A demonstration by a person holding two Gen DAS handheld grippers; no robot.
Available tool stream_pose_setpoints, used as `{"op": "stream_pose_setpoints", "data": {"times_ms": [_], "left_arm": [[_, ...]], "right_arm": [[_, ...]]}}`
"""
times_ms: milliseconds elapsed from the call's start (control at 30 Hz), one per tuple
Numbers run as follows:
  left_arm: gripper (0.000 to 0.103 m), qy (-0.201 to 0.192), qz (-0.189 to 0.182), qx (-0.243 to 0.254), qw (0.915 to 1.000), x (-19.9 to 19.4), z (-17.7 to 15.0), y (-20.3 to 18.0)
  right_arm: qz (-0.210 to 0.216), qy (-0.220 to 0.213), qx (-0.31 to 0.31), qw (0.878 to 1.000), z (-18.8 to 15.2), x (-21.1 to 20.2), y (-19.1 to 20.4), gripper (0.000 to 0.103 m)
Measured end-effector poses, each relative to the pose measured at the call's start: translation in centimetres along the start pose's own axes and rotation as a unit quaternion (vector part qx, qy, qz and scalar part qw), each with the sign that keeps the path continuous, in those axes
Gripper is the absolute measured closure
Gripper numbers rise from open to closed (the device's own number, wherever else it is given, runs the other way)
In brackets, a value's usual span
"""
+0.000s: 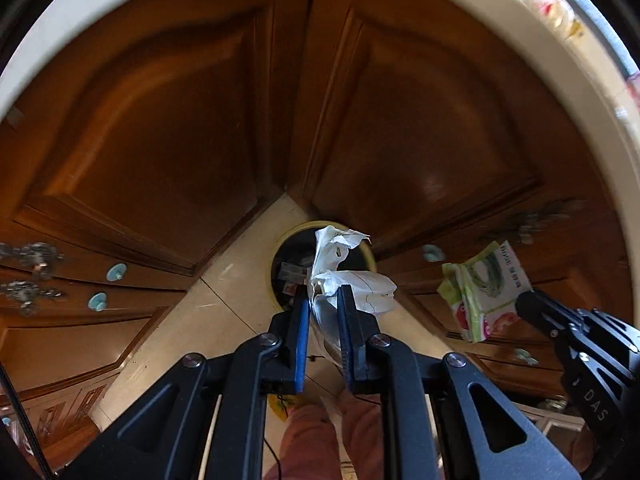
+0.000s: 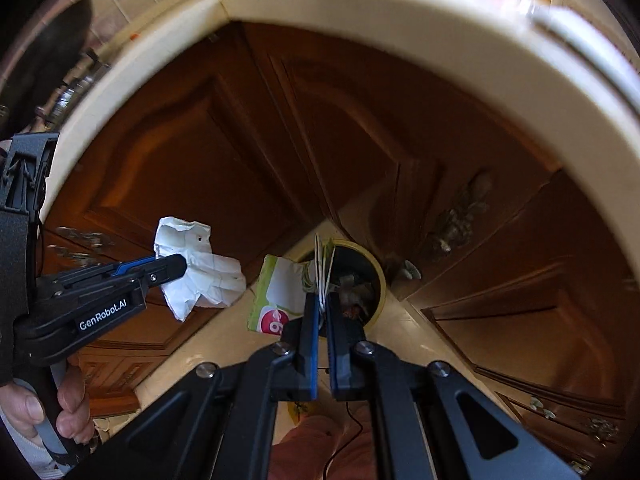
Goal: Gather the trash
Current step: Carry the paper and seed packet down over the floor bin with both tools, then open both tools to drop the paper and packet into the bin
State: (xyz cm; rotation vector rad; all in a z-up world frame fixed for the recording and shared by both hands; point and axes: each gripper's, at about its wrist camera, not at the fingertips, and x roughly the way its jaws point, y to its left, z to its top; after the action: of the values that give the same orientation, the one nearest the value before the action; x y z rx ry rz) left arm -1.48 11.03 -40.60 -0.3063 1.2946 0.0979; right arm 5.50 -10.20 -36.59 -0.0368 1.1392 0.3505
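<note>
So both grippers are loaded and pointing steeply down at the round trash bin [image 1: 324,266] on the floor, tucked into the corner where the wooden cabinet doors [image 1: 160,140] meet. The left gripper [image 1: 324,304] has its jaws pinched on a crumpled white paper [image 1: 352,276], and the right gripper [image 2: 323,308] is clamped nearly flat on a thin green-and-white wrapper [image 2: 280,292].

What matters for the drop, I'd say: in each wrist view the bin's dark mouth sits straight beyond the fingertips, so each piece looks roughly lined up over the opening. Can't tell which hand is nearer to it.

The right view shows the wrapper edge-on, its long side running away from the jaws toward the bin, plus some scraps already inside. The left view shows the wrapper's printed face instead. A hand [image 2: 60,404] gripping the left handle only shows in the right view.
</note>
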Motion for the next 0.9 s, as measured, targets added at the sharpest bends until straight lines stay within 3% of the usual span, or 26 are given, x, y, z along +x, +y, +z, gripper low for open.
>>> {"op": "stream_pose_setpoints", "data": {"times_ms": [267,567,767,900], "left_arm": [[0.091,0.023,0.034,-0.009,0.9991,8.6,-0.5,0.7],[0.090,0.076,0.059,0.002,0.9953,17.8,-1.2,1.0],[0.089,0.092,0.054,0.012,0.9942,21.8,-1.5,1.5],[0.082,0.094,0.053,0.027,0.9938,23.4,-1.4,1.5]], "right_arm": [[0.006,0.010,-0.005,1.000,-0.2,7.9,-0.4,0.100],[-0.005,0.043,-0.003,0.999,-0.3,16.3,-1.1,0.100],[-0.009,0.066,-0.010,0.998,-0.7,20.9,-2.1,0.099],[-0.004,0.079,-0.022,0.997,-1.0,24.0,-2.4,0.099]]}}
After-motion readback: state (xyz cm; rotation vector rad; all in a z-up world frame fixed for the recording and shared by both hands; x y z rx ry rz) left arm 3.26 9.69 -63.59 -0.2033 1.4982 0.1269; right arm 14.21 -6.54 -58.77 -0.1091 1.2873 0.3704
